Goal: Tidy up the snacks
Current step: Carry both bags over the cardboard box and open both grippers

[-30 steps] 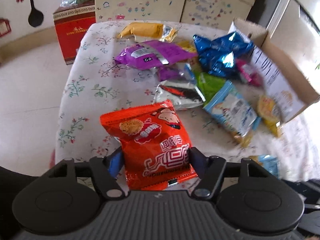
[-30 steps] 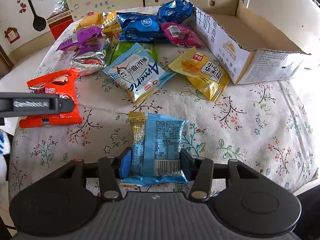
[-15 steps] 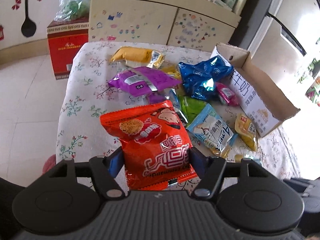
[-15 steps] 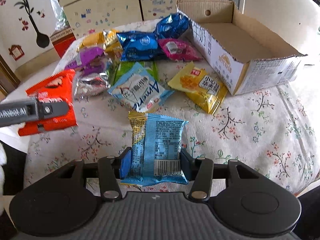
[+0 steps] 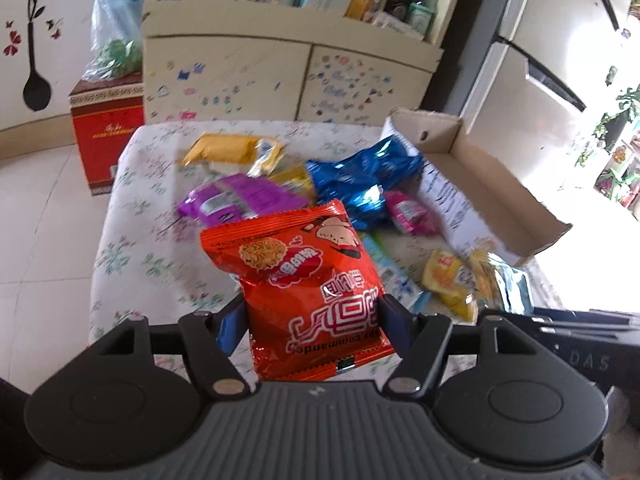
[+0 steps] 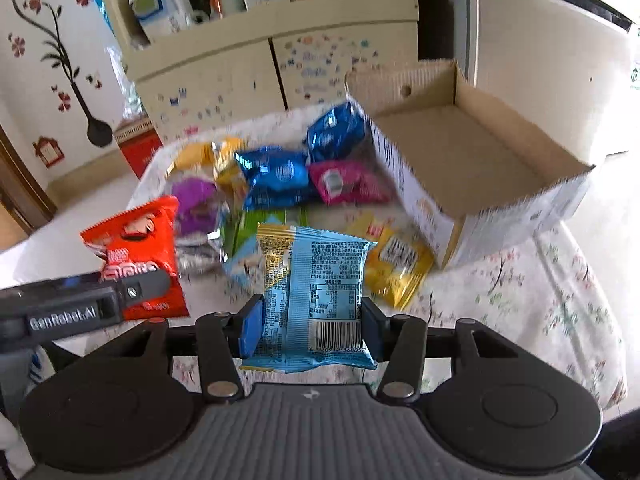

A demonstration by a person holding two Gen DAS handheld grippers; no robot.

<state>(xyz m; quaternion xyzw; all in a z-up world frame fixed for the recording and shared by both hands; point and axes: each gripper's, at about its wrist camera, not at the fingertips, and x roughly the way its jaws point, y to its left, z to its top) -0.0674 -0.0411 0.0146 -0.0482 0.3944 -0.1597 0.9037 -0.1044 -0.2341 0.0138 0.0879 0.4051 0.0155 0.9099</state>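
My left gripper (image 5: 312,316) is shut on a red noodle-snack packet (image 5: 304,280), lifted above the floral tablecloth (image 5: 132,240). My right gripper (image 6: 312,324) is shut on a light blue packet (image 6: 316,292) with a barcode, also held in the air. From the right wrist view the red packet (image 6: 140,252) hangs at the left with the left gripper's finger across it. An open cardboard box (image 6: 460,160) stands at the table's right, with nothing inside. Loose on the cloth lie blue foil bags (image 6: 280,176), a pink packet (image 6: 348,184), a purple packet (image 5: 240,200) and yellow packets (image 6: 396,264).
A cream cabinet (image 5: 288,72) with stickers and cluttered shelves stands behind the table. A red carton (image 5: 108,132) with a plastic bag on top sits on the tiled floor at the left. A white fridge (image 6: 560,40) is at the right.
Both grippers have risen with their packets and tipped up, so the table looks smaller and the cabinet shelves have come into view. Neither grip has changed.
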